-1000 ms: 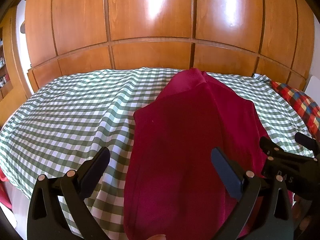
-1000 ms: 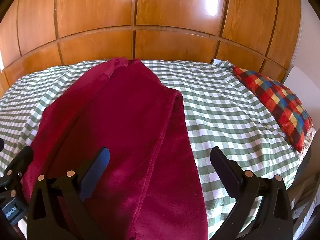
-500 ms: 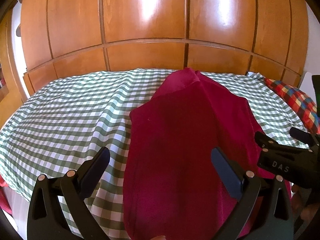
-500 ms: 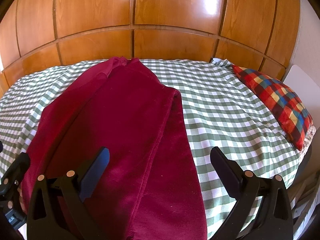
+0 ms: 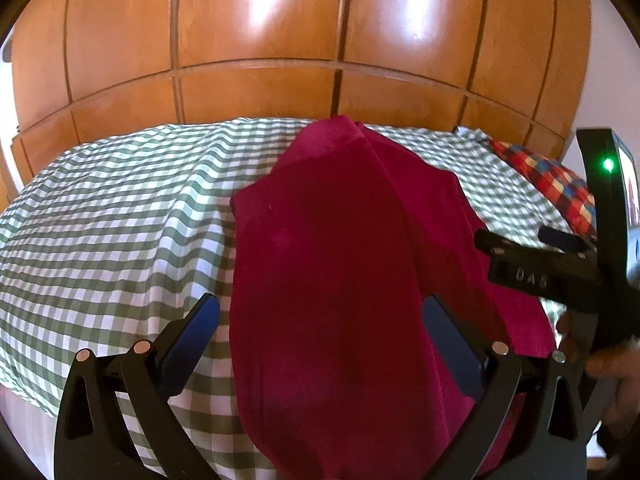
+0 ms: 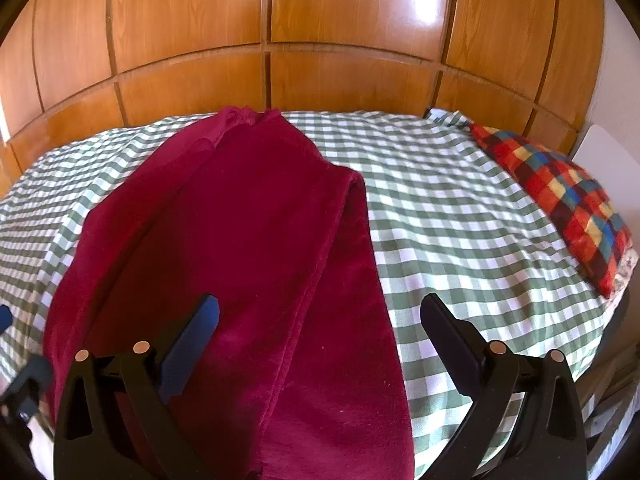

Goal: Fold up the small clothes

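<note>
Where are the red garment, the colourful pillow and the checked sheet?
red garment [image 6: 248, 240], right wrist view, middle of its folded top.
colourful pillow [image 6: 560, 196], right wrist view, its middle.
checked sheet [image 5: 112, 216], left wrist view, bare part.

Only one readable mark: raised letters "DAS" on side of black right gripper [image 5: 532, 268], at right edge of left wrist view, mid-height. Letters same black as body, low contrast, last letter a bit soft; may be part of longer word, rest not visible. Small screen [image 5: 630, 184] on the device above it, far right: shows sth reddish but too small & skewed to read. Right wrist view: no text, label or number anywhere. Left gripper [image 5: 320, 320] fingers: plain, no markings visible.
</note>
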`<state>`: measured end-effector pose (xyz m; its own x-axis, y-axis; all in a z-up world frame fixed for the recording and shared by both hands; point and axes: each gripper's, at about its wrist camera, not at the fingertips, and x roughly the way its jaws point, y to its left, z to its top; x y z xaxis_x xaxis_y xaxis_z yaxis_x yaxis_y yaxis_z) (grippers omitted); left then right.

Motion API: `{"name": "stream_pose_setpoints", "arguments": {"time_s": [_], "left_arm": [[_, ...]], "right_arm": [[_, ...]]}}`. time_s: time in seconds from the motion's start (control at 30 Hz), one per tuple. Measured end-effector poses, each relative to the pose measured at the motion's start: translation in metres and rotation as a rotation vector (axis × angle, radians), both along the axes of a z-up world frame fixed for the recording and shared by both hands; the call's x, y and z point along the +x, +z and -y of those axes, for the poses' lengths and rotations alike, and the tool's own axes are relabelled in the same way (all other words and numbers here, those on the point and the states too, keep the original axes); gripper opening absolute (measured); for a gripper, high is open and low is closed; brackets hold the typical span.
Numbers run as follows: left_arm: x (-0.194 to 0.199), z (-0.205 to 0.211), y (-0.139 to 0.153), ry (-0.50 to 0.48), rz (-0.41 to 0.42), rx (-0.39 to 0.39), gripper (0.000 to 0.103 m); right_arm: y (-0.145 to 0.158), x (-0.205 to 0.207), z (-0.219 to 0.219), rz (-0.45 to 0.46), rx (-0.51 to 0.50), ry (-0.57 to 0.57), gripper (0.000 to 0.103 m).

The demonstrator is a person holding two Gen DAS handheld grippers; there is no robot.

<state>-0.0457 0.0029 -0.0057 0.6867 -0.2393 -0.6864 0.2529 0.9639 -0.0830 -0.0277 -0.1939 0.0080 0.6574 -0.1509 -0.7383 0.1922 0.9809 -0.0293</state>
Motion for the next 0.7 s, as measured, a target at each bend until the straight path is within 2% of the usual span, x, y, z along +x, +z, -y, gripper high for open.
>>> {"name": "stream_pose_setpoints", "arguments": {"time_s": [0.13, 0.2, 0.27, 0.4, 0.47, 0.53, 0.57, 0.63, 0.67, 0.7], "left_arm": [[-0.007, 0.003, -0.001, -0.023, 0.001, 0.023, 0.101], [-0.009, 0.004, -0.001, -0.037, -0.010, 0.020, 0.101], [-0.010, 0.004, -0.003, -0.050, -0.029, 0.007, 0.101], [-0.013, 0.007, -0.010, -0.081, -0.070, -0.002, 0.100], [-0.014, 0.009, -0.015, -0.103, -0.086, 0.002, 0.096], [-0.015, 0.014, -0.020, -0.134, -0.107, 0.014, 0.083], [-0.015, 0.015, -0.022, -0.144, -0.111, 0.016, 0.079], [-0.015, 0.017, -0.024, -0.186, -0.134, -0.009, 0.048], [-0.015, 0.017, -0.024, -0.211, -0.151, -0.034, 0.040], [-0.015, 0.015, -0.023, -0.231, -0.164, -0.063, 0.026]], "right_arm": [[0.000, -0.004, 0.023, -0.001, 0.193, 0.059, 0.100], [-0.002, -0.008, 0.039, -0.011, 0.317, 0.088, 0.088], [-0.006, -0.012, 0.050, -0.031, 0.430, 0.122, 0.081], [-0.015, -0.018, 0.048, -0.086, 0.573, 0.226, 0.072], [-0.021, -0.017, 0.039, -0.140, 0.588, 0.264, 0.072], [-0.032, -0.015, 0.028, -0.196, 0.587, 0.293, 0.065], [-0.037, -0.014, 0.024, -0.219, 0.608, 0.306, 0.058], [-0.041, -0.011, 0.015, -0.227, 0.620, 0.324, 0.046], [-0.040, -0.009, 0.012, -0.220, 0.624, 0.338, 0.033], [-0.038, -0.007, 0.009, -0.216, 0.637, 0.351, 0.021]]}}
